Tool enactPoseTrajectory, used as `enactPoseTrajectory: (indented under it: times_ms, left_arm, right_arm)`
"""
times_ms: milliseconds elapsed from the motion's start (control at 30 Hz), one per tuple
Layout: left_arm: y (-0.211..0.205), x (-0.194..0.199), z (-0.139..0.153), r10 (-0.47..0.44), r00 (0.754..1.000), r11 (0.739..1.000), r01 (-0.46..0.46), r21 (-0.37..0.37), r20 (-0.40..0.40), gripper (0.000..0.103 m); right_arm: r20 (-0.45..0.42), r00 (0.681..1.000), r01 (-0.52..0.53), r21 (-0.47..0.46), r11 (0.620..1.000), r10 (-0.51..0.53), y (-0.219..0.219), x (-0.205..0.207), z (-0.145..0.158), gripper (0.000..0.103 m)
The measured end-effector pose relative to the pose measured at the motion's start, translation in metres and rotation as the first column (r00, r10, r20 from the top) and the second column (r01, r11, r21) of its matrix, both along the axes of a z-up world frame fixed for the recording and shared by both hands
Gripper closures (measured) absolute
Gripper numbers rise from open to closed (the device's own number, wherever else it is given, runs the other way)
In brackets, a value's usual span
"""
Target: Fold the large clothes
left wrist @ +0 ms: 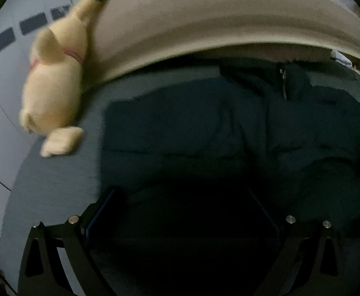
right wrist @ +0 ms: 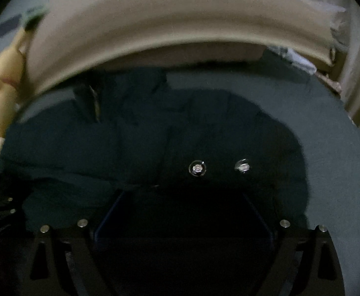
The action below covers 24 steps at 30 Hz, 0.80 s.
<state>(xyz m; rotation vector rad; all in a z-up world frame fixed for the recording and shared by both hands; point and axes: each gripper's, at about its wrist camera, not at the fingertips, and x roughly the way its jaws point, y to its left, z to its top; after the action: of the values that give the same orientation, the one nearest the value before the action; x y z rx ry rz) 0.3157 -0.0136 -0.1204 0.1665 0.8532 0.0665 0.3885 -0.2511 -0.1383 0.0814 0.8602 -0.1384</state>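
Dark jacket (left wrist: 229,128) spread flat on grey bed (left wrist: 56,185), yellow plush (left wrist: 54,91) at its far-left edge. Both grippers, left (left wrist: 182,197) and right (right wrist: 182,194), low over jacket, fingers apart.

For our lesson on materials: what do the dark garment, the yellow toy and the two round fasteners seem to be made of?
Dark garment: probably matte padded fabric, creased in soft panels.
Yellow toy: likely plush, with fuzzy outline and stuffed shape.
Round fasteners: apparently shiny metal snaps, glinting brightly.
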Motion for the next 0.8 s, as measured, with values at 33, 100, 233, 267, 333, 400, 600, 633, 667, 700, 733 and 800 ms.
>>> enactPoseTrajectory:
  times_ms: [33,100,233,267,333,400,600,633,667,700,733,800]
  left_arm:
    - [0.004,-0.009,0.009,0.005,0.999,1.0,-0.004,-0.011,0.038,0.002]
    - [0.01,-0.02,0.018,0.012,0.997,0.999,-0.009,-0.044,0.07,0.002]
    - [0.011,-0.016,0.002,0.017,1.0,0.999,-0.017,-0.043,-0.013,0.002]
    - [0.013,-0.014,-0.005,0.015,0.999,0.998,-0.017,-0.055,-0.035,0.002]
    - [0.016,-0.014,-0.01,0.018,1.0,0.997,-0.019,-0.078,-0.025,0.002]
    - [0.017,-0.012,-0.014,0.013,0.999,0.996,-0.016,-0.085,-0.034,0.001]
    - [0.016,-0.012,-0.018,0.012,0.999,0.996,-0.015,-0.084,-0.037,0.0]
    - [0.017,-0.012,-0.018,0.011,0.999,0.996,-0.014,-0.085,-0.036,0.0]
    - [0.016,-0.011,-0.018,0.011,0.999,0.996,-0.014,-0.086,-0.036,0.0]
    - [0.017,-0.011,-0.018,0.01,0.999,0.996,-0.014,-0.086,-0.037,0.0]
    - [0.017,-0.012,-0.019,0.011,0.999,0.996,-0.014,-0.085,-0.037,0.0]
    - [0.016,-0.012,-0.019,0.011,0.999,0.997,-0.014,-0.08,-0.034,0.0]
  right_arm:
    - [0.04,0.999,-0.004,0.003,1.0,0.004,0.0,-0.012,0.011,0.009]
    - [0.073,0.997,-0.019,0.016,1.0,0.018,0.002,-0.025,0.02,0.009]
    - [0.013,0.999,-0.05,-0.007,0.999,0.05,0.014,-0.028,0.004,0.009]
    - [-0.015,0.999,-0.052,-0.008,0.999,0.052,0.016,-0.026,-0.005,0.009]
    - [-0.035,0.998,-0.048,0.004,0.999,0.049,0.015,-0.025,-0.016,0.009]
    - [-0.035,0.999,-0.037,0.017,0.999,0.038,0.012,-0.023,-0.021,0.006]
    - [-0.063,0.997,-0.037,0.013,0.999,0.038,0.011,-0.017,-0.03,0.004]
    - [-0.062,0.997,-0.036,0.011,0.999,0.037,0.011,-0.017,-0.031,0.003]
    - [-0.061,0.997,-0.036,0.011,0.999,0.036,0.012,-0.017,-0.031,0.003]
    - [-0.063,0.997,-0.036,0.01,0.999,0.037,0.011,-0.016,-0.032,0.003]
    - [-0.064,0.997,-0.036,0.011,0.999,0.036,0.011,-0.015,-0.032,0.003]
    - [-0.067,0.997,-0.036,0.01,0.999,0.037,0.008,-0.012,-0.033,0.002]
